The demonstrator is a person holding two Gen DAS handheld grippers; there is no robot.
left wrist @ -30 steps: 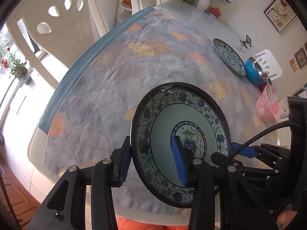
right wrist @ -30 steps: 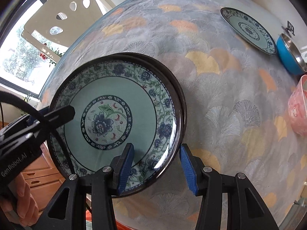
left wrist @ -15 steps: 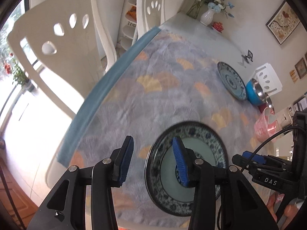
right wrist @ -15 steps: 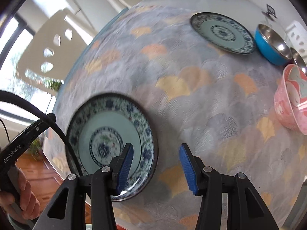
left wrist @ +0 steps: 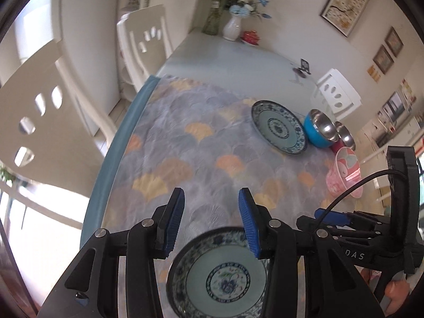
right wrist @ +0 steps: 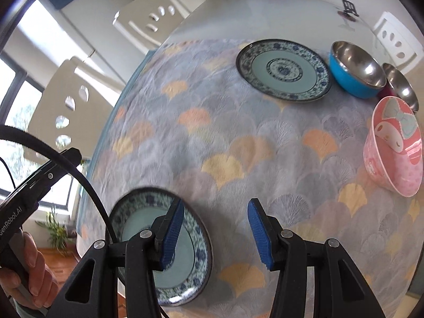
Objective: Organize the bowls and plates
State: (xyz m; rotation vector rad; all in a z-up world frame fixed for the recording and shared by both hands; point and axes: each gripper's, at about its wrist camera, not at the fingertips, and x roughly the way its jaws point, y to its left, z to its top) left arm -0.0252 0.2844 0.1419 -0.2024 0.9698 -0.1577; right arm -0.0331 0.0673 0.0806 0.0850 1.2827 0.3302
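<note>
Both claws, the left claw (left wrist: 212, 217) and the right claw (right wrist: 214, 232), stand open and grip nothing. Near plate (right wrist: 185, 251) lies flat at the worktop's (right wrist: 265, 145) near edge; the far plate (right wrist: 283, 70) lies beside the blue bowl (right wrist: 355, 71).

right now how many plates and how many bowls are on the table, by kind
plates: 2, the near plate and the far plate
bowls: 3, the blue bowl, the steel bowl and the pink bowl
total: 5
</note>
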